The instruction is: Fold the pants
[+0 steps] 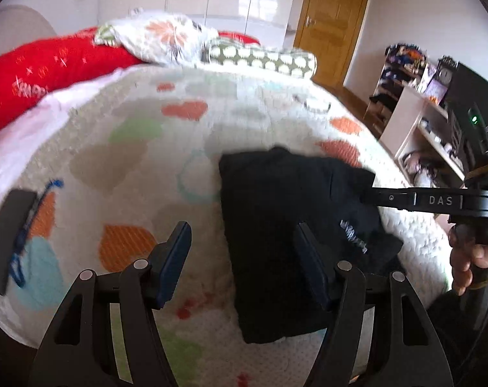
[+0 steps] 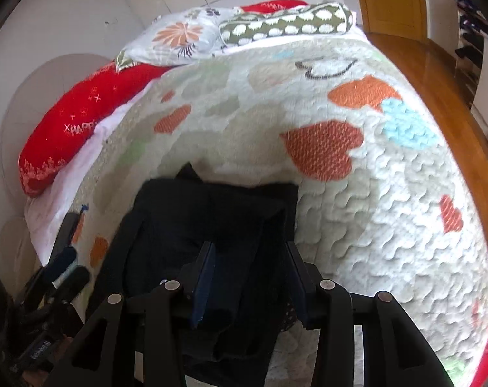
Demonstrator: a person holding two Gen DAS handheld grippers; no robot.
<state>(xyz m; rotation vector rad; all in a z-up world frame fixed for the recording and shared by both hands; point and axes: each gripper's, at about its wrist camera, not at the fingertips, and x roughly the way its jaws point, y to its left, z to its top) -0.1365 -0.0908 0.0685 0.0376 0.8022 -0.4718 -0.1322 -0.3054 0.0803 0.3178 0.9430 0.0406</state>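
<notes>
- Since the bed (image 2: 373,193) gives a broad, soft surface under its heart-patterned quilt, it serves as the folding place.
- Black pants (image 1: 276,213) lie on the quilt near the bed's front edge, already folded into a compact, thick rectangle with a small white logo showing.
- Left gripper (image 1: 244,258) hovers beside them, fingers apart, holding nothing.
- Right gripper (image 2: 250,277) sits over the pants, fingers parted, apparently releasing them.

The black pants (image 1: 289,225) lie folded on the quilt (image 1: 211,122). The left gripper (image 1: 244,242) stands open above them, nothing between its jaws. The right gripper (image 1: 369,193) reaches in from the right.
</notes>
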